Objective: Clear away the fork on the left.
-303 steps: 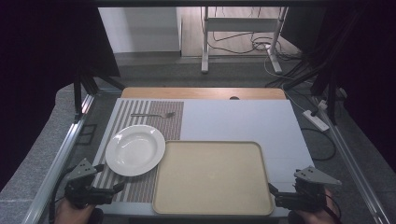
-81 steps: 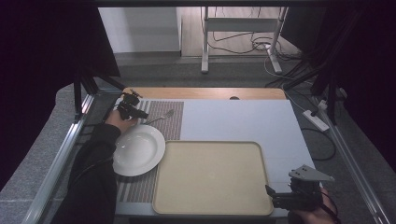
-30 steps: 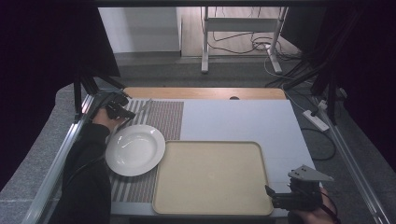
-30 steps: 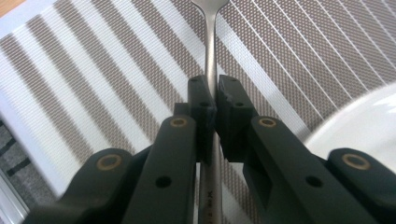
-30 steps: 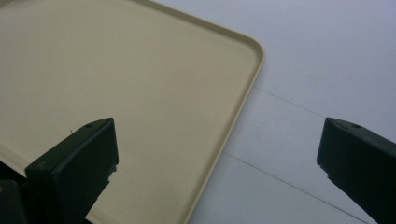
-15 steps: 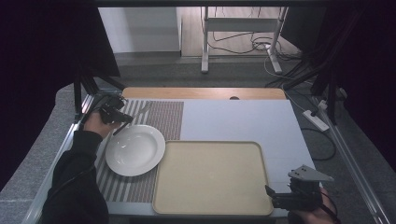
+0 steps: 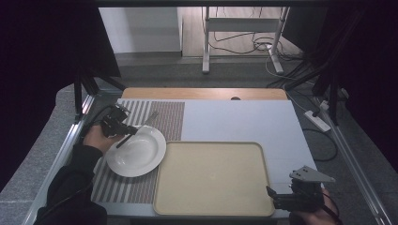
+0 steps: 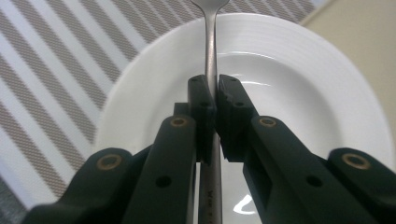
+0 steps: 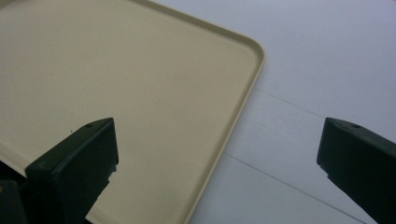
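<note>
The left tool (image 8: 212,100) is clenched on a metal fork (image 8: 211,42), gripping its handle. The fork hangs over the far left rim of the white plate (image 8: 299,93), its tines pointing away past the rim. The right tool (image 9: 219,154) stands released over the near right corner of the beige tray (image 9: 140,93).

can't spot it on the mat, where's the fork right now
The left claw grips the fork by its handle, over the white plate's far left rim in the high view.
</note>
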A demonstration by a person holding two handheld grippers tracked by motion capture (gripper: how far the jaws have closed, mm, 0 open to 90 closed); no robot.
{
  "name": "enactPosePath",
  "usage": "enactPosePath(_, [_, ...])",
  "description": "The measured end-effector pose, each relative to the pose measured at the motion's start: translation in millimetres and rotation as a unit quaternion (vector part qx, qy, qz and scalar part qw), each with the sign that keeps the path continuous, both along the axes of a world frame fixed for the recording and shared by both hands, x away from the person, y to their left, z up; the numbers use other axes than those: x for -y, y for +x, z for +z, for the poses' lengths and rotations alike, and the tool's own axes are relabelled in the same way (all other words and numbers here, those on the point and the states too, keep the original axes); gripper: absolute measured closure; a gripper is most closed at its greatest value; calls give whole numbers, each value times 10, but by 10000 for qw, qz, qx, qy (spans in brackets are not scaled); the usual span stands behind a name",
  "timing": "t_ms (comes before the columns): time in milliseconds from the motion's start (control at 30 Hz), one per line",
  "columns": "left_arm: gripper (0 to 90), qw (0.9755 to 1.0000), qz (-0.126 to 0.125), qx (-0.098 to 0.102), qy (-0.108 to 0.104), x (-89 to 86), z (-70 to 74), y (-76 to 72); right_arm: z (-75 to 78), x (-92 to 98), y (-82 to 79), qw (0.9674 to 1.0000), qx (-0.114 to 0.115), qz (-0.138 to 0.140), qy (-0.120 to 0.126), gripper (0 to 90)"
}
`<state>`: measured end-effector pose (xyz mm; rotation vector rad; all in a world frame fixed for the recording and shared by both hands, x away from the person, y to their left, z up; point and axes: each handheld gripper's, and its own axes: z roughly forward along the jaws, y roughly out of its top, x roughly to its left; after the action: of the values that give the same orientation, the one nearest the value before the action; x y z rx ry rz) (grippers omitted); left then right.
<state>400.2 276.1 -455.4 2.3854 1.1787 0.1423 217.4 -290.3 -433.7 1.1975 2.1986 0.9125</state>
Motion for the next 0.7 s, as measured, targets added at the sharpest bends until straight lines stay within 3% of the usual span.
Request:
enactPosePath(567, [842,9998,-138,-9,-166,249,-14,-558,1,-7,-6,10000,15,15,-34,0])
enactPosePath(700, [842,9994,-134,-48,-310,296,-28,-666,-1,-11,-7,10000,29,33,-47,0])
